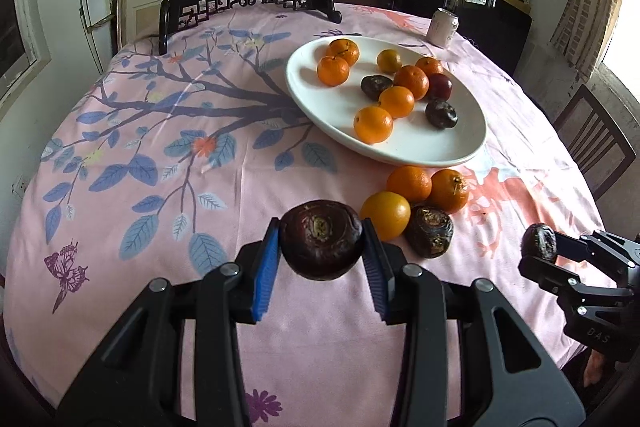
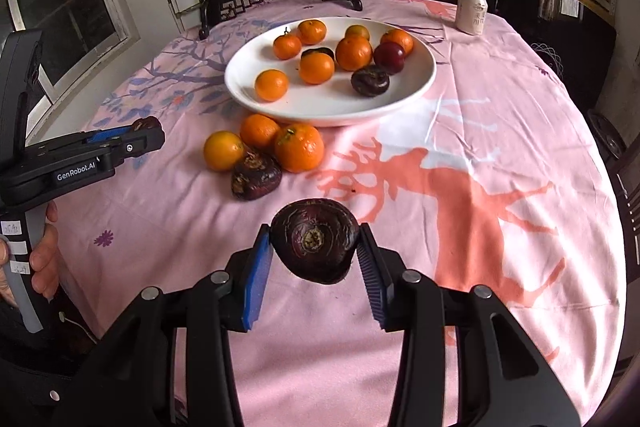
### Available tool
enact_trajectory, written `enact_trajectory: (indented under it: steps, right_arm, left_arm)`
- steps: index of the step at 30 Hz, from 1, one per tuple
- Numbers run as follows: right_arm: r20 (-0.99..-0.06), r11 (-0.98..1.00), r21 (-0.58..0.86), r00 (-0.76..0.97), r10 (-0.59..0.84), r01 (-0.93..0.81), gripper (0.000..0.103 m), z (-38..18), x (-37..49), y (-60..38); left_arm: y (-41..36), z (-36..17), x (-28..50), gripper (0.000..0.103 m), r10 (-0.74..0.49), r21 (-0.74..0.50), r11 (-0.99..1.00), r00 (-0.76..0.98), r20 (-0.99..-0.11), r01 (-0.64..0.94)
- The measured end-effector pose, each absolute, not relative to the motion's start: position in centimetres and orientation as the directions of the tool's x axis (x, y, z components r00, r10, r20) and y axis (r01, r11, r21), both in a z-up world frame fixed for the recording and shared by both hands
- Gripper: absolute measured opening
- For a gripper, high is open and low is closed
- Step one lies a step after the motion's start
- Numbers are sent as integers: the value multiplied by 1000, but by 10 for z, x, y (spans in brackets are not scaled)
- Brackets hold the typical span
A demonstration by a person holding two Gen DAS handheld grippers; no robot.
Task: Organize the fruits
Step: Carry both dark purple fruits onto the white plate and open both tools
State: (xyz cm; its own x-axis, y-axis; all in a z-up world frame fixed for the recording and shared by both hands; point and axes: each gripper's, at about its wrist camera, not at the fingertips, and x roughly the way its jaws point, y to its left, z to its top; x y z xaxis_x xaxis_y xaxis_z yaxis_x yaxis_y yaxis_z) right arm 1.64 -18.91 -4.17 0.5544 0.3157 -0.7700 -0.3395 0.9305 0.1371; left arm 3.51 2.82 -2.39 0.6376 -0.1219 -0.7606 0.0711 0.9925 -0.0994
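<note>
While claws grip, plate [image 1: 420, 151] rim unobstructed.

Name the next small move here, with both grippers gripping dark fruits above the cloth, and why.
Probably carry both toward the white plate and set them down: the left gripper and right gripper each clamp a dark fruit, and the plate's near side is bare.
</note>
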Motion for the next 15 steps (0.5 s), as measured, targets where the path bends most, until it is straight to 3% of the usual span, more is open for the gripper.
enact_trajectory:
  steps: [6, 15]
  right_arm:
    - [-752, 914, 160, 554, 357, -372, 43, -25, 49, -188]
    - [-696, 894, 72, 620, 363, -442, 43, 11, 163, -168]
  left_arm:
    - [16, 2, 62, 40, -145, -95, 989, 639, -755, 113]
    - [-3, 26, 186, 40, -115, -81, 993, 616, -780, 83]
